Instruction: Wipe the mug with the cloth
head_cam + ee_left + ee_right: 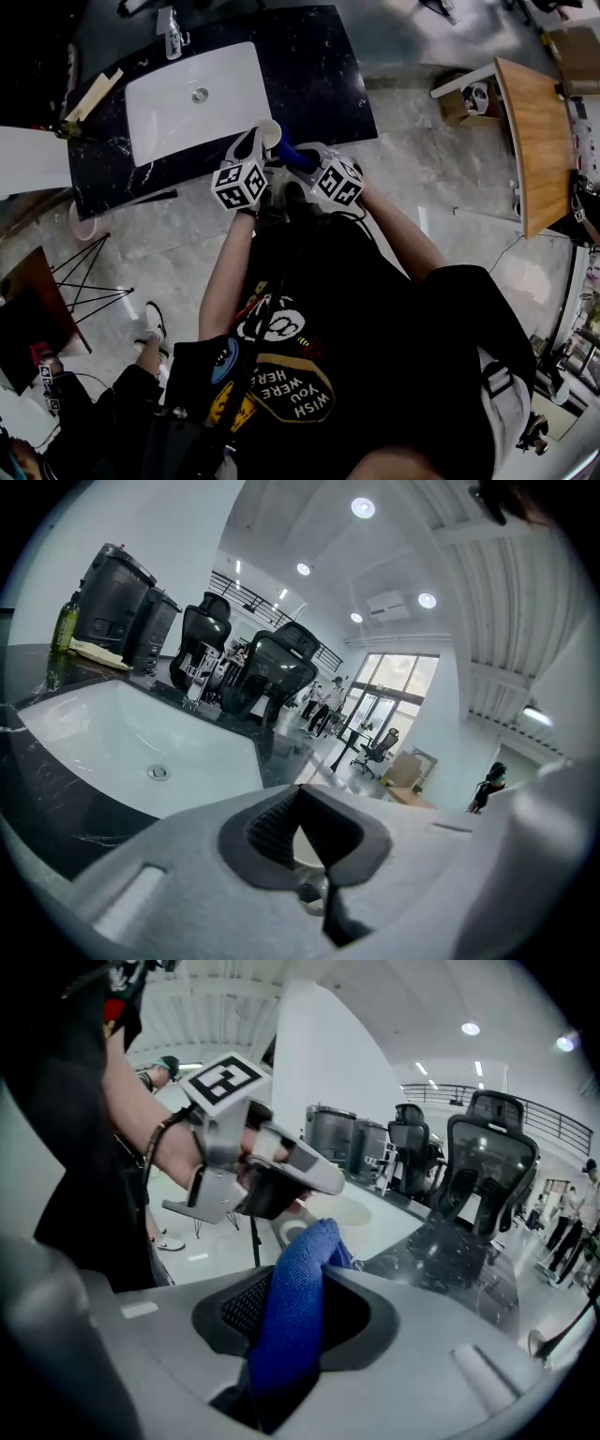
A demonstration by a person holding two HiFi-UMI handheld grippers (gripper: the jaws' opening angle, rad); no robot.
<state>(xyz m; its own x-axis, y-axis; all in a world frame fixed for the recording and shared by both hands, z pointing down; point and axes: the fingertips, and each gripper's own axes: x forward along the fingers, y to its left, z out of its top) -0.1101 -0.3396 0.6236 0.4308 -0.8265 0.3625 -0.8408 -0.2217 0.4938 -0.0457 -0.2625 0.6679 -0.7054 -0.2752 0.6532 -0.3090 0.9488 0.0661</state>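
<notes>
Your black printed shirt (375, 319) fills the lower half of the head view, and both forearms reach forward from it to the front edge of the black marble counter (309, 66).

Left gripper (253, 142): its jaws are closed on the pale mug (269, 129). You hold the mug at the counter's edge with its mouth toward you, just beside the near right corner of the white basin (178, 103). In the left gripper view, a sliver of pale mug wall shows pinched between the dark pads (267, 832).

Right gripper (314, 161): its jaws are clamped on the blue cloth (291, 1326), which stands up between the pads as a folded strip. The cloth's free end reaches across to the mug. In the right gripper view its tip lies just beside the mug's rim, directly under the left gripper. Whether cloth and mug touch cannot be told.

Black office chairs (281, 667) stand beyond the counter.
</notes>
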